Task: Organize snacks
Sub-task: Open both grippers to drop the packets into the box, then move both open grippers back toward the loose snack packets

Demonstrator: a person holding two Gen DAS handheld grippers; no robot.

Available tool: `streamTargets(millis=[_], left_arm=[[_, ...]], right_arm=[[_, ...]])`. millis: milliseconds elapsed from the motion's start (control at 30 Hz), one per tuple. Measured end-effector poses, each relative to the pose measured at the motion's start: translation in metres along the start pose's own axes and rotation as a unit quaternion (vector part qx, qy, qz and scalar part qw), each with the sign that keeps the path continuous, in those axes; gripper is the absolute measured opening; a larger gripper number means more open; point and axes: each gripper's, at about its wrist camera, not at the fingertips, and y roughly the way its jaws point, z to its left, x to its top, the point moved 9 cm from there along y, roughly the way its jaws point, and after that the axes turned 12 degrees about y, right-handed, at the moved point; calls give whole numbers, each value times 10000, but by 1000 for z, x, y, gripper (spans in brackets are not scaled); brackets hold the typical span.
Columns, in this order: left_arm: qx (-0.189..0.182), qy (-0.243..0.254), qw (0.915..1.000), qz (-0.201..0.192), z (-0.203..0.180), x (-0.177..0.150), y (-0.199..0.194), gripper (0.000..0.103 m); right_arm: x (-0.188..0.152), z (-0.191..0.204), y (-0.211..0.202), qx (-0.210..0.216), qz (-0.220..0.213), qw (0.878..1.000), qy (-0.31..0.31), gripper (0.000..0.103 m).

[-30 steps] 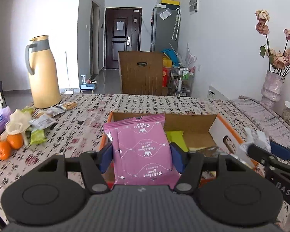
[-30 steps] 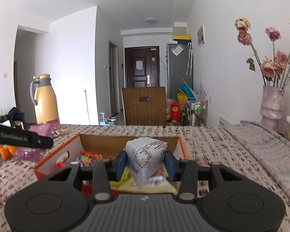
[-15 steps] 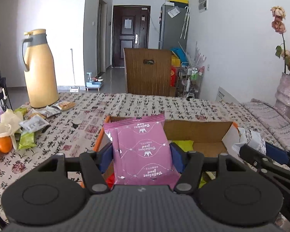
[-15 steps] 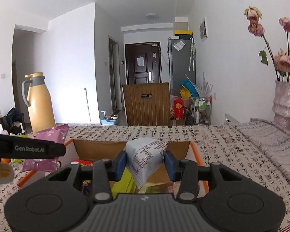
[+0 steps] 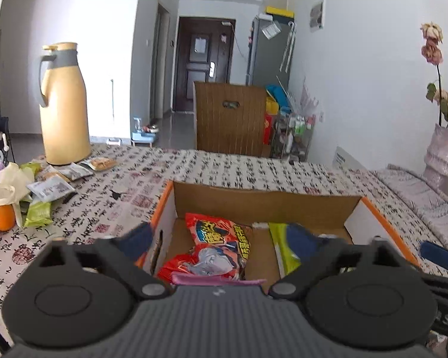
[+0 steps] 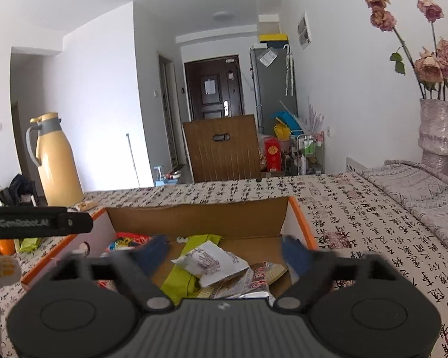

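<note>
My left gripper (image 5: pixel 221 238) hangs over the near end of the orange-edged cardboard box (image 5: pixel 265 191), its jaws opening wide with nothing pressed between them. The pink snack packet (image 5: pixel 218 282) has dropped; only its top edge shows just under the gripper body. A red snack bag (image 5: pixel 221 238) and a green packet (image 5: pixel 279 240) lie in the box. My right gripper (image 6: pixel 225 252) is also opening over the box (image 6: pixel 194 211). The white packet (image 6: pixel 212 262) lies loose below it on a green packet (image 6: pixel 179 277) and other wrappers.
A yellow thermos jug (image 5: pixel 64 104) stands at the table's far left, with loose snack packets (image 5: pixel 50 188) and oranges (image 5: pixel 3 220) in front of it. A vase of dried roses (image 6: pixel 436 131) stands at the right. A wooden chair (image 5: pixel 230 119) is behind the table.
Both grippers have gone from shut to wide open. The pink packet has fallen from the left one and the white packet from the right one, both into the box.
</note>
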Motion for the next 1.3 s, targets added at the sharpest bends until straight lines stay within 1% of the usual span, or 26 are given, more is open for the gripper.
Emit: streamTargets(millis=[33, 300, 567, 867, 1100, 1300], left_arm=[[38, -11, 10000, -12, 1, 0, -1, 103], [32, -24, 10000, 11, 0, 0, -1, 103], [-2, -83, 9999, -91, -1, 10, -14, 103], [4, -120, 9997, -214, 1, 19, -43, 103], [-1, -43, 9997, -233, 1, 12, -66, 103], [7, 43, 9998, -190, 2, -2, -83, 103]], right_arm=[[1, -1, -1, -12, -41, 10000, 15, 103], [1, -2, 0, -38, -57, 10000, 57, 103], [7, 4, -8, -53, -152, 9999, -30, 103], [18, 12, -34, -85, -294, 9994, -173, 103], [15, 10, -61, -83, -312, 9992, -231, 103], [1, 2, -83, -108, -210, 9994, -251, 103]])
